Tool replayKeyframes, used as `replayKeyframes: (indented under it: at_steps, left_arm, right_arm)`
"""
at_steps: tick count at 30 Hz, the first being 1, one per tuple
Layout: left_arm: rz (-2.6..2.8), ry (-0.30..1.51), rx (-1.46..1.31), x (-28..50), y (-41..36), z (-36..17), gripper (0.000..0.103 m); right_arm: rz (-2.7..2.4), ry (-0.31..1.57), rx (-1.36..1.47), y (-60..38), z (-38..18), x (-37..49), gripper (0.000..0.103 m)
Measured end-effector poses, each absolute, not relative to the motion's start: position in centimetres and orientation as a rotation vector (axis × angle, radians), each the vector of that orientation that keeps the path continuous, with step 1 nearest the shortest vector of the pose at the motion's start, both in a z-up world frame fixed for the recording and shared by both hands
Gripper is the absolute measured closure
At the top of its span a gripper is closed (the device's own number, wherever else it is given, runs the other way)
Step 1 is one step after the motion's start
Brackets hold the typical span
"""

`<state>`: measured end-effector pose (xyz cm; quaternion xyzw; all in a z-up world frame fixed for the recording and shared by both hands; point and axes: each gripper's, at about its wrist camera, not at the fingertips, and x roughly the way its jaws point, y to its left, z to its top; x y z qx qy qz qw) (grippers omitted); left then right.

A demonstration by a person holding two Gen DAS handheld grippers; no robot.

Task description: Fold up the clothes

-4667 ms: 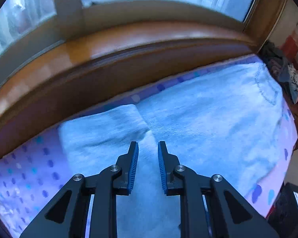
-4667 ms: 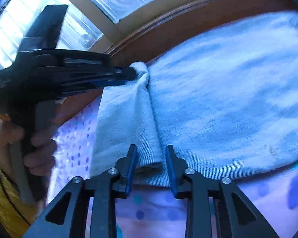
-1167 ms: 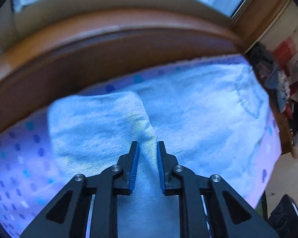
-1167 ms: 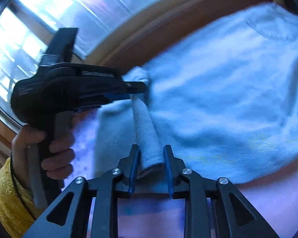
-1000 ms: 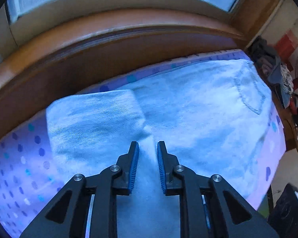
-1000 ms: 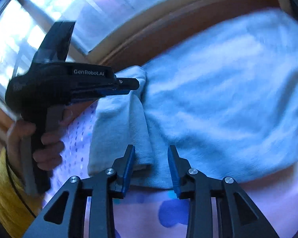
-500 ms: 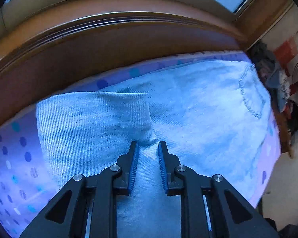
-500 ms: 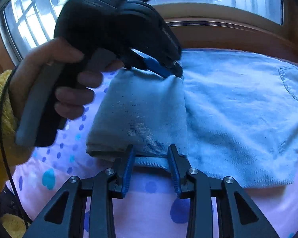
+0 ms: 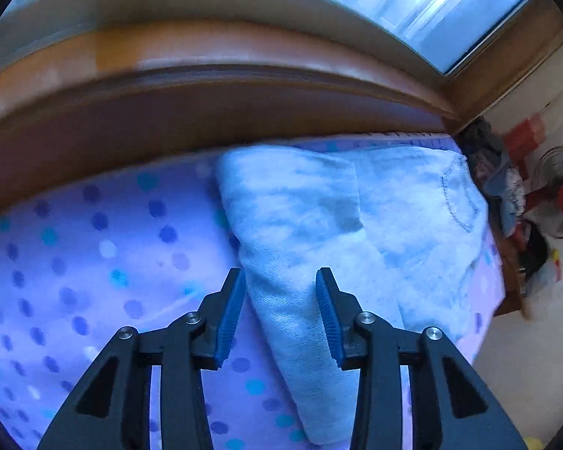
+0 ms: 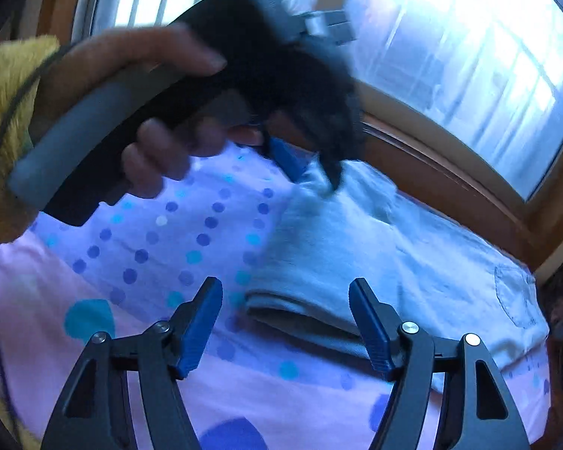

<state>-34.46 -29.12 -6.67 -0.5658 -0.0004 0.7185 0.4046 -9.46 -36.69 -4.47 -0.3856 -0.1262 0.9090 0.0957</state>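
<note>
Opening now, both left gripper and right gripper have released the folded jeans.

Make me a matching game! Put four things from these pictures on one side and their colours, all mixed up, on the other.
Things:
1. jeans
2. bed sheet
3. sleeve
4. window ledge

Colours:
A. yellow
B. brown wood
C. pale blue denim
D. pinkish purple with blue dots

Pairs: 1-C, 2-D, 3-A, 4-B
</note>
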Motion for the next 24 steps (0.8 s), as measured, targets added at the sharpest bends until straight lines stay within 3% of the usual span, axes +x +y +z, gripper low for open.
replayKeyframes:
  at_steps: [5, 6, 8, 13, 18, 24]
  left_arm:
    - [1.782, -0.047, -1.453, -35.2, -28.8, -8.2, 0.061]
    - [1.780, -0.040, -1.455, -35.1, -28.5, -8.5, 0.061]
    - [1.792, -0.037, -1.451, -34.8, -28.0, -8.6, 0.061]
    - [1.838, -0.071, -1.469, -34.5, -27.6, -8.1, 0.080]
    - [1.920, -0.077, -1.498, -33.8, -26.6, -6.0, 0.083]
    - [2.007, -0.023, -1.451, -31.2, -23.0, -1.7, 0.083]
  right_arm:
    - [2.589, -0.326, -1.223, -35.7, -6.5, -11.2, 0.035]
    - [2.581, -0.312, -1.225, -35.4, -6.6, -11.2, 0.044]
    - [2.591, -0.266, -1.224, -34.6, -6.9, -11.4, 0.049]
    - [2.677, -0.152, -1.202, -32.7, -5.7, -10.4, 0.069]
    - [2.854, 0.095, -1.136, -28.9, -3.5, -8.3, 0.078]
    - [2.962, 0.485, -1.061, -22.2, -1.4, -5.7, 0.080]
